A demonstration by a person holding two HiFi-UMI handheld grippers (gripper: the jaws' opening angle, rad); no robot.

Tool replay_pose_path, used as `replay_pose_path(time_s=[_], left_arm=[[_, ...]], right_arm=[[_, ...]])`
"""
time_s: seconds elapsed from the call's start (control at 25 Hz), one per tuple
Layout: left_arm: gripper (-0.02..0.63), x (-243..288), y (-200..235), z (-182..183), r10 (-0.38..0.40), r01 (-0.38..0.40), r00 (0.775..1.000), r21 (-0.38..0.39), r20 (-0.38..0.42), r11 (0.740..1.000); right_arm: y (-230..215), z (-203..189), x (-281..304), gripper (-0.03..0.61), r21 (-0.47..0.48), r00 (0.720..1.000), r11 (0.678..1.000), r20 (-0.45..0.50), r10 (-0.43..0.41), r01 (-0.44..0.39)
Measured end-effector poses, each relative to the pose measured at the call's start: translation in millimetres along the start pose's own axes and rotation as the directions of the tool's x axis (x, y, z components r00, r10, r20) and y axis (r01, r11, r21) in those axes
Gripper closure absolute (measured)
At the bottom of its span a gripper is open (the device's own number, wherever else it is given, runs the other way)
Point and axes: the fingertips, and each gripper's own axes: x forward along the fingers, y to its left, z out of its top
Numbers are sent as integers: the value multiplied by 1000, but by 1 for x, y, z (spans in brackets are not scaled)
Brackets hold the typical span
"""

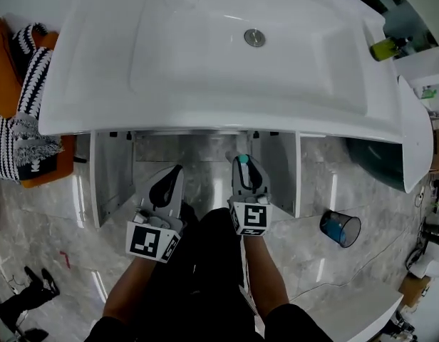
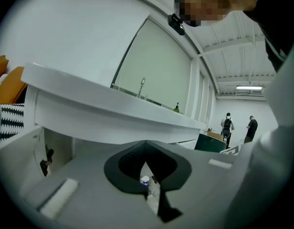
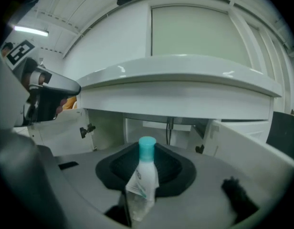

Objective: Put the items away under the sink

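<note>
Both tools sat low in front of the open cabinet point(image 1: 111, 180) under the sink point(image 1: 205, 116).
The right tool point(image 1: 242, 164) was clamped on a teal-capped bottle point(image 3: 146, 168), upright between its jaws. The left tool point(image 1: 174, 172) had its jaws nearly together, pinching a small white-capped item point(image 2: 146, 181).

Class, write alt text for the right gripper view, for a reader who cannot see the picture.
The right gripper has its jaws clamped on a small clear bottle with a teal cap, held upright. Beyond it, the cabinet under a white sink stands open, its doors swung out to either side.
</note>
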Motion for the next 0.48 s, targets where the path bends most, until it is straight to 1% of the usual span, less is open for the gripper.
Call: replay_pose_path(time_s=[0.24, 0.36, 0.48], left_arm=[[609, 26, 34, -54, 6, -7, 999, 19, 34, 1000], [609, 37, 48, -80, 9, -11, 999, 21, 52, 1000], [609, 44, 59, -100, 0, -2, 996, 28, 87, 1000]], right_arm=[[-7, -57, 46, 469, -12, 1000, 1000, 18, 0, 0], [-11, -83, 68, 469, -29, 999, 1000, 45, -2, 3], [-13, -104, 91, 469, -42, 997, 999, 75, 2, 1]])
